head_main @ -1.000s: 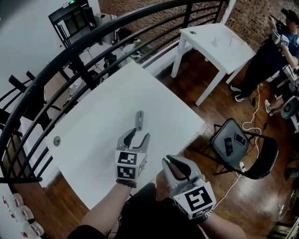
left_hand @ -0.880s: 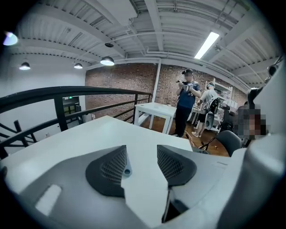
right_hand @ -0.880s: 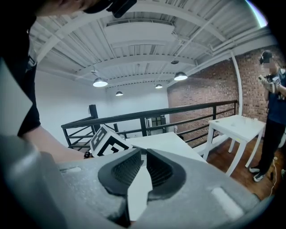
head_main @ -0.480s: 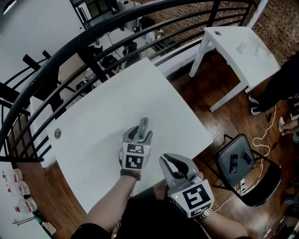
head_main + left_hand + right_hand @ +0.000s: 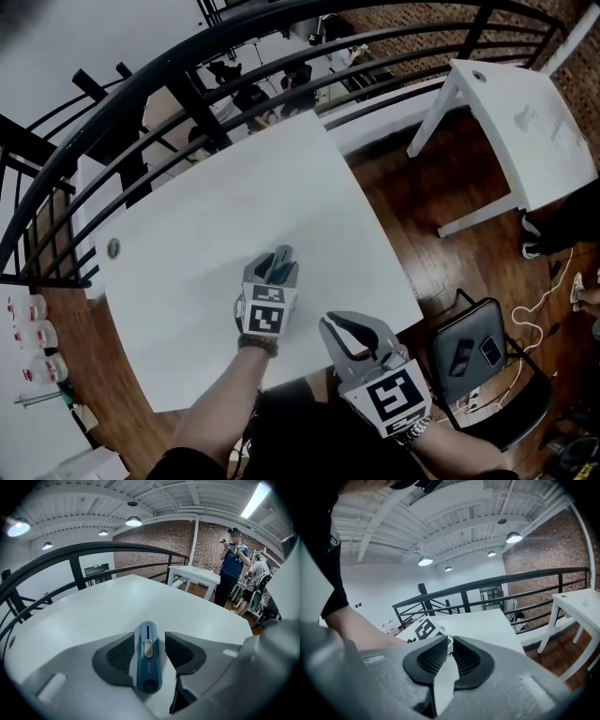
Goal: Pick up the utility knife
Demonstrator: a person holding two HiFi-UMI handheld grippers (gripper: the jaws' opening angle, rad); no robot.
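Observation:
The utility knife [image 5: 147,660] is blue with a pale slider and lies flat on the white table [image 5: 206,216]. Its tip [image 5: 281,259] pokes out ahead of the jaws in the head view. My left gripper [image 5: 148,637] points steeply down at it, one jaw on each side of the handle. The jaws are closing, and a thin strip of table still shows between each pad and the knife. My right gripper [image 5: 360,337] hangs over the table's near edge, right of the left one, shut and empty. In the right gripper view its pads [image 5: 433,657] meet at the tips.
A black curved railing [image 5: 141,84] runs past the table's far side. A small round fitting [image 5: 113,247] sits near the table's left corner. To the right stand a second white table [image 5: 534,122] and a black chair [image 5: 473,352] holding phones. People [image 5: 233,569] stand beyond.
My left gripper moved forward and down onto the knife, from short of it to straddling its handle. The right gripper came forward a little. The knife has not moved.

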